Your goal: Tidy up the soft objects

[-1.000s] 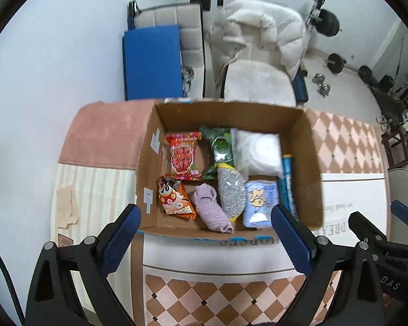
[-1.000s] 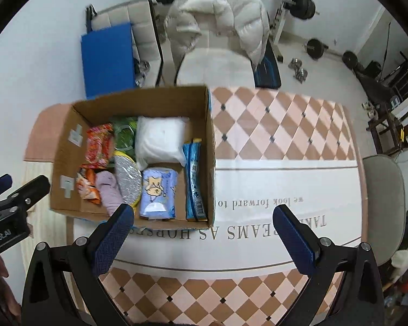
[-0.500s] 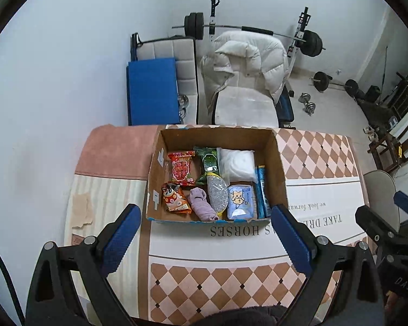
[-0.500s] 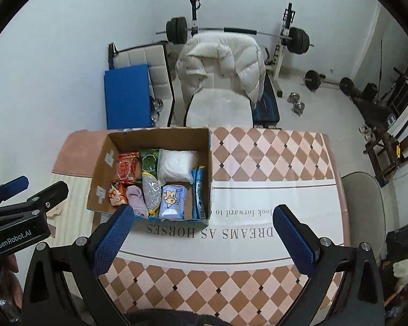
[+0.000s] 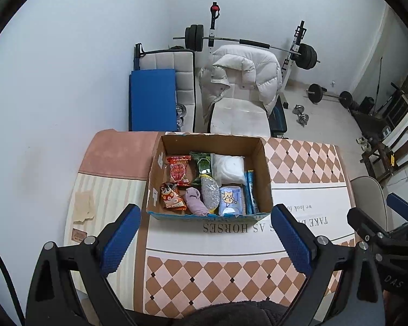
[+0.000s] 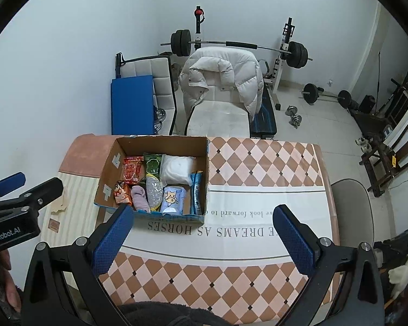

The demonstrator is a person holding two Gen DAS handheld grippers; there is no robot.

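1. Hovering high above the table (image 5: 299, 168), left tool (image 5: 206, 233) spread wide, pinching nothing.
2. Hanging alongside, right tool (image 6: 204, 233) likewise spread wide and carrying nothing.
3. Sitting at 12 o'clock from the left tool, and at about 11 o'clock from the right: the cardboard box (image 5: 265, 179), open-topped, near the table's far left side.
4. Lying inside, packed side by side: red snack bag (image 5: 179, 169), green packet (image 5: 202, 164), white soft bundle (image 5: 228, 168), cartoon snack bag (image 5: 171, 197), lilac rolled cloth (image 5: 194, 203), silvery scrubber (image 5: 210, 197), pale blue tissue pack (image 5: 229, 199), and a blue stick pack (image 5: 250, 190) standing on edge against the 3 o'clock wall.
5. Looking, as a judgement, like the box being already filled, or a fresh pick being lined up; impossible to settle from here.
6. For doing the next step well: dropping straight down over one item, keeping the fingers clear of the cardboard walls, closing gently on the middle of anything squashy such as the cloth, avoiding dragging neighbours along.
7. Reading the tablecloth, upside down: "DREAMS AS HORSES" and "look forward to".
8. Reading the tools themselves: "GenRobot.AI" on the left one in the right view, "DAS" on the right one in the left view.
9. Packet lettering staying too small to make out.
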